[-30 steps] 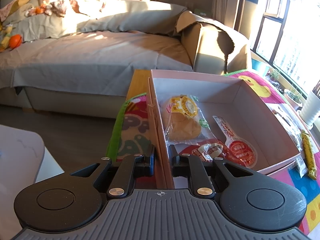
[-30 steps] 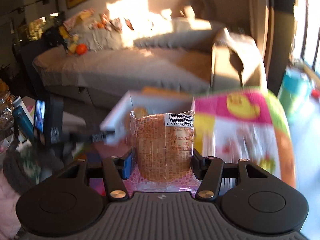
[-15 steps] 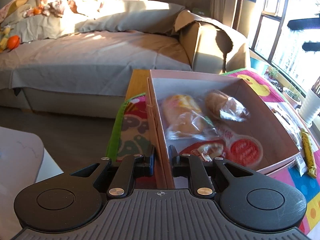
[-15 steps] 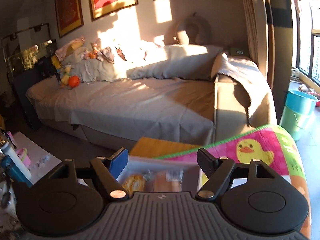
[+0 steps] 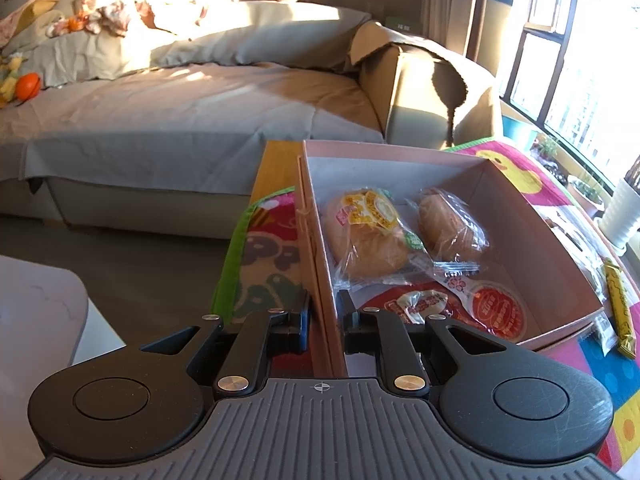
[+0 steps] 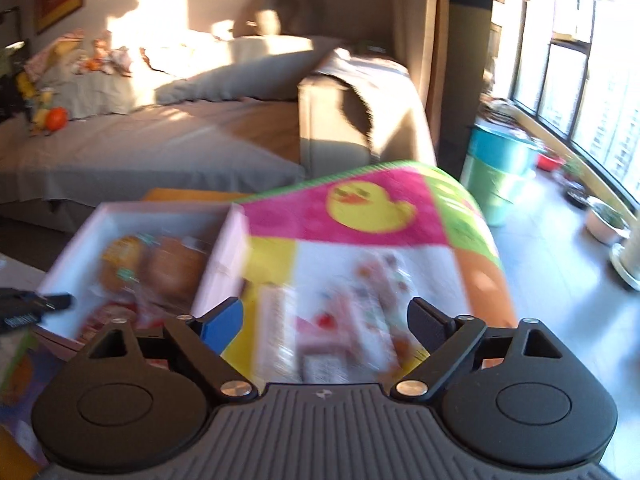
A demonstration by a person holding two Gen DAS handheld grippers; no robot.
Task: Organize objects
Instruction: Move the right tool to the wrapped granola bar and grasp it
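The left hand-held gripper [image 5: 323,320] is seen clamped on the left wall of a pink cardboard box [image 5: 316,248], one finger outside and one inside, steadying it on the bench, which is covered by a bright play mat [image 5: 268,256]. Inside the box, a yellow-labelled bun [image 5: 366,236] lies at the left, a second wrapped bun [image 5: 450,226] just beside it to the right, and red-printed snack packets [image 5: 496,314] fill the near end. Further right, on the mat outside the box, a yellow snack bar [image 5: 620,312] is left unpacked. The right hand-held gripper [image 6: 326,320] is held wide open and empty above blurred packets [image 6: 340,320] on the mat, right of the box. The thin wall could be creased or the box tipped if the clamp is twisted; a hurried grab at the slippery wrappers could be missed.
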